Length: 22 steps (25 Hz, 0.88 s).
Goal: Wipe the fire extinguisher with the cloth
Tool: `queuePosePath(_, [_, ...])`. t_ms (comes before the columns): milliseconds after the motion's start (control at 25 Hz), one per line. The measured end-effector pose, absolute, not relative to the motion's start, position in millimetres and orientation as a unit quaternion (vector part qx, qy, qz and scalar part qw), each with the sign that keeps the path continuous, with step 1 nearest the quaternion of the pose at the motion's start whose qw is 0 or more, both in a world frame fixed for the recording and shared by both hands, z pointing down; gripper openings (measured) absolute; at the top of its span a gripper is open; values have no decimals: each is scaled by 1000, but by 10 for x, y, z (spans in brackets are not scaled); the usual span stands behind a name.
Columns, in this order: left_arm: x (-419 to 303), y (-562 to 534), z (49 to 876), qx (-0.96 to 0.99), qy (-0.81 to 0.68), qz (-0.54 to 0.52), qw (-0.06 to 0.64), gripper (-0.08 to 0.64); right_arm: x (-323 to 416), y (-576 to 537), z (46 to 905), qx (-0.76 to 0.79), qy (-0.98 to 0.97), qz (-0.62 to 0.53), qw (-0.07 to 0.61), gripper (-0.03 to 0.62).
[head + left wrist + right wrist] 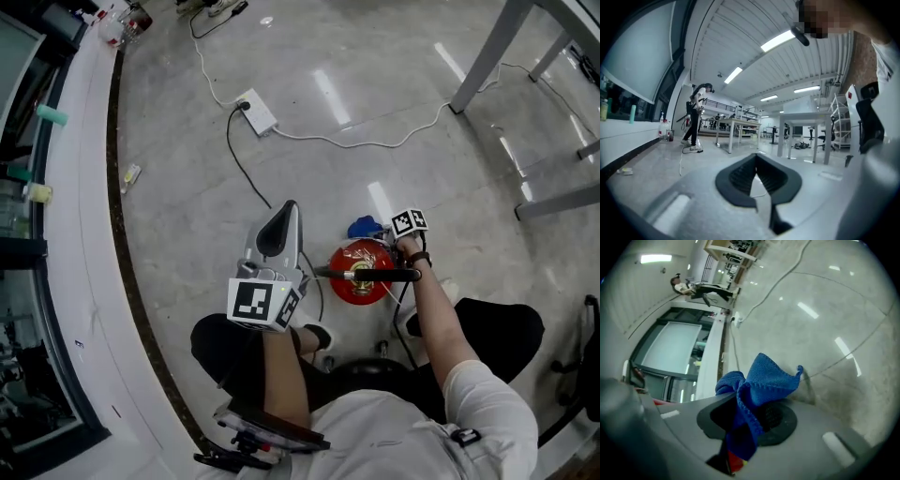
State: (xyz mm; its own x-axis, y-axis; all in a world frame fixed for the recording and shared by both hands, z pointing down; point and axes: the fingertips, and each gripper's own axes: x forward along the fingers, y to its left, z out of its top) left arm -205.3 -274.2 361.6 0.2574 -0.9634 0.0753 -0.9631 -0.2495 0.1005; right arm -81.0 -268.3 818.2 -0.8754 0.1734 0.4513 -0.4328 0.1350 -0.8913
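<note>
As I look down in the head view, the fire extinguisher (361,281) stands upright on the floor (375,84), its long axis toward me and its black handle (370,274) running 9 to 3 o'clock. At its 1 o'clock, my right hand-held gripper (392,232) holds the blue cloth (367,227). My left hand-held gripper (284,214) hangs at 9 o'clock beside a black cable (246,173).

Left gripper view: jaws closed, empty.

Right gripper view: jaws clamp the cloth.

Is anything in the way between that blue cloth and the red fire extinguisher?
Nothing visible does. The right gripper holds the cloth right at the far side of the fire extinguisher.
</note>
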Motion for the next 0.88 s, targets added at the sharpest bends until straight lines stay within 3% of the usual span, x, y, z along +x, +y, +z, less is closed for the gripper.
queuePosePath(200, [-2147,-2819,3801,781,-620,11,80,0,-753,-2732,8982,164,-708,615,307,97])
queuePosePath(320, [-2221,-2836,3828,776,-626,16,82,0,-729,-2704,9002,117,-717,579,371,99])
queuePosePath(400, [-2263,-2860,3804,777,-625,11,78,0,-731,-2841,8777,96,-724,571,374,101])
queuePosePath(560, [-2334,-2945,3644,771,-632,1,74,0,-1130,-3375,6935,-25,-739,655,158,101])
queuePosePath(640, [-2410,-2977,3578,765,-640,-7,73,0,-1263,-3384,5869,-136,-751,638,104,101])
queuePosePath(760, [-2522,-2978,3488,759,-647,-22,69,0,-1379,-3156,4733,-290,-782,543,93,103])
queuePosePath(880, [-2628,-2921,3481,748,-660,-26,69,0,-1428,-2550,4248,-437,-760,451,165,103])
